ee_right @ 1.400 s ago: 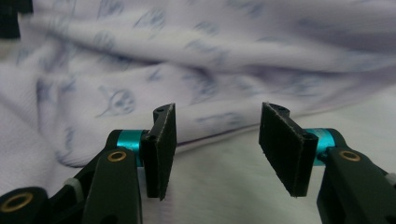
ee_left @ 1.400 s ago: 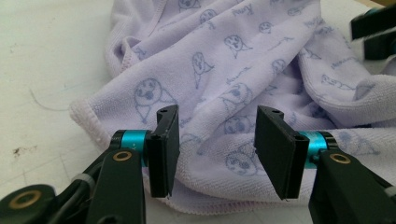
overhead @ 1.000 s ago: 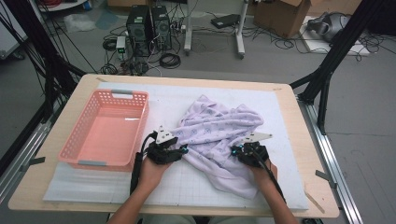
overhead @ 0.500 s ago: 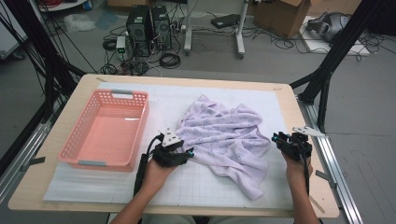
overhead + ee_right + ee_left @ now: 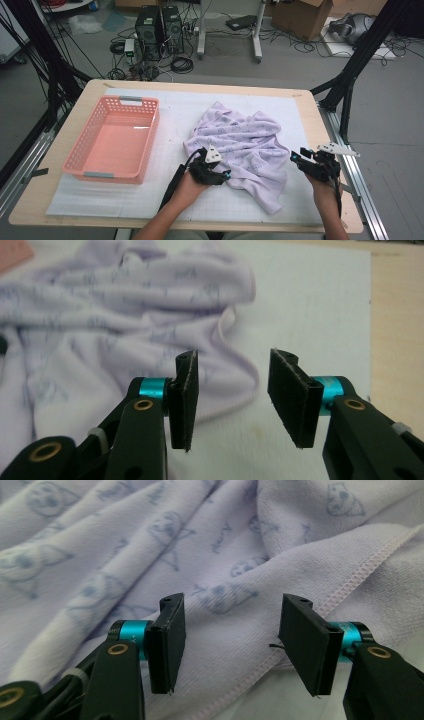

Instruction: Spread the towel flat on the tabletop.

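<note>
While the lilac towel (image 5: 245,145) lies rumpled on the white mat (image 5: 125,200), both the left gripper (image 5: 220,176) and right gripper (image 5: 298,159) are seen with jaws just opened, nothing clamped.

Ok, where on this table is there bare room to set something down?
The white mat is bare along its far edge behind the lilac towel, in the strip between the pink basket and the towel, and at the near left corner in front of the basket. The middle is crowded: towel, left claw, right claw.
</note>
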`<action>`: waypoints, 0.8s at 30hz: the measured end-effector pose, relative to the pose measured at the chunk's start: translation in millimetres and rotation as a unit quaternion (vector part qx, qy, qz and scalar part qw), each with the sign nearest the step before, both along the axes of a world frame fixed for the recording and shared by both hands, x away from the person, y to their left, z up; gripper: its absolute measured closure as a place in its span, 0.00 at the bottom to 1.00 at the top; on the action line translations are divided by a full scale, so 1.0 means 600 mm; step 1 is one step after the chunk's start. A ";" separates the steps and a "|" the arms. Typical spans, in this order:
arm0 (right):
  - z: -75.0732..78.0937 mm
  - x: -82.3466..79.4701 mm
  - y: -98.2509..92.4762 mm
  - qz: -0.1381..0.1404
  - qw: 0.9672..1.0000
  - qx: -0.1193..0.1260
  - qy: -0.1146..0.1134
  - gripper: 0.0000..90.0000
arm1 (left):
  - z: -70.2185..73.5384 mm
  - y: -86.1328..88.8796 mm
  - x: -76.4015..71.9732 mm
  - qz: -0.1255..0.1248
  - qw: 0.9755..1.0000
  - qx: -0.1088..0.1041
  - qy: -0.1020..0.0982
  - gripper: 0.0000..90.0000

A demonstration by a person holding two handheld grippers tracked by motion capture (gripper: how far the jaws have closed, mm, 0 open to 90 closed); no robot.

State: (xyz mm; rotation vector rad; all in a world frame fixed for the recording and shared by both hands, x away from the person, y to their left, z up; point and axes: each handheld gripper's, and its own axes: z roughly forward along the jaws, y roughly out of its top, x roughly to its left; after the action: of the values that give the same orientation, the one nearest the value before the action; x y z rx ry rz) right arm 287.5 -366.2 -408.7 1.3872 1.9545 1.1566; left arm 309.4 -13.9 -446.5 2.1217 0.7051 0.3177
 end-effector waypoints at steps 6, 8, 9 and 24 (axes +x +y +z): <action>-0.011 -0.008 -0.021 -0.018 1.000 0.007 0.008 0.56 | -0.002 -0.024 -0.011 -0.031 0.998 0.031 -0.047 0.76; -0.012 -0.005 -0.020 -0.017 1.000 0.010 0.007 0.56 | 0.002 -0.019 -0.010 -0.025 0.998 0.031 -0.043 0.93; -0.012 -0.005 -0.019 -0.016 1.000 0.009 0.007 0.56 | 0.002 -0.012 -0.007 -0.019 0.999 0.018 -0.032 0.94; -0.021 0.002 -0.007 -0.012 1.000 0.008 0.012 0.58 | 0.020 0.170 -0.004 0.149 0.988 -0.026 -0.026 0.96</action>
State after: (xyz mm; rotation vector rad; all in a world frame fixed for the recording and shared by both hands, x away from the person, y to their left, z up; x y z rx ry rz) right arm 288.6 -370.2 -421.3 1.4360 1.9441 1.1511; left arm 306.8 88.0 -434.6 1.9497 0.9911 0.5091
